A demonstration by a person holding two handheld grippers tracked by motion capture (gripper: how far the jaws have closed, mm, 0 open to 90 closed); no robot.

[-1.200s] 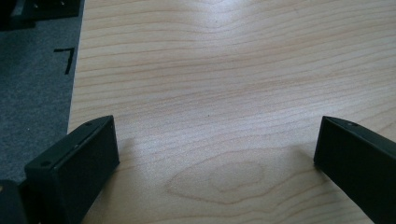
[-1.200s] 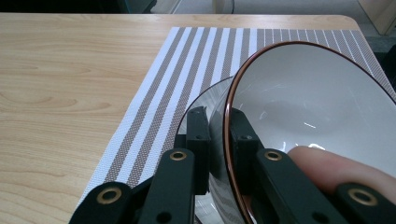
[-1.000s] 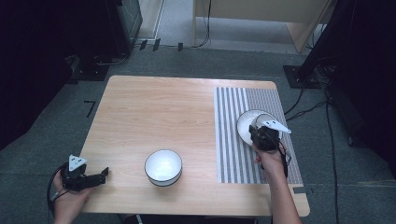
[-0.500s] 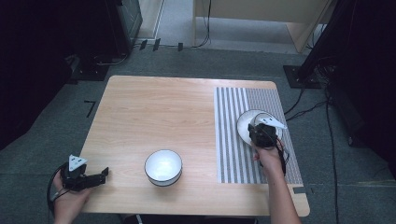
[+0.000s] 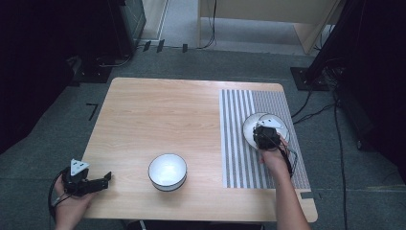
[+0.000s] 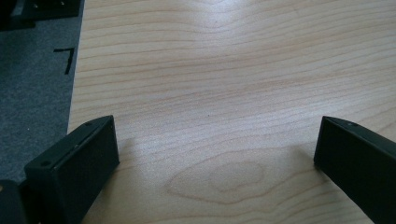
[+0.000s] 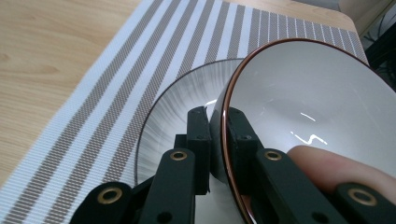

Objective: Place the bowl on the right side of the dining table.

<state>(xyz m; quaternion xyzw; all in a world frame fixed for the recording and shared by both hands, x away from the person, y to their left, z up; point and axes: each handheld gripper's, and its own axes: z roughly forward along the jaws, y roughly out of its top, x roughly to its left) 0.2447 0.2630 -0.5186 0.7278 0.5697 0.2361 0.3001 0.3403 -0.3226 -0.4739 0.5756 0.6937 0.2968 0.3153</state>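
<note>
Right gripper view: my right gripper (image 7: 218, 140) pinches the rim of a bowl (image 7: 308, 112), tilted over a plate (image 7: 182, 107) on the striped mat (image 7: 140, 60). Grasp done; lifting or setting down remains. Left gripper (image 5: 106, 178) idles, jaws spread, empty.

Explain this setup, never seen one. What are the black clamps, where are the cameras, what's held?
A person holds a two-jaw tool in each hand. One camera looks down from above; one rides on each tool. On the light wooden table sit a white bowl with a dark rim and a grey-and-white striped mat. The right gripper is shut on the rim of a white bowl with a brown rim, tilted over a white ribbed plate on the mat. The left gripper is open above bare wood.
</note>
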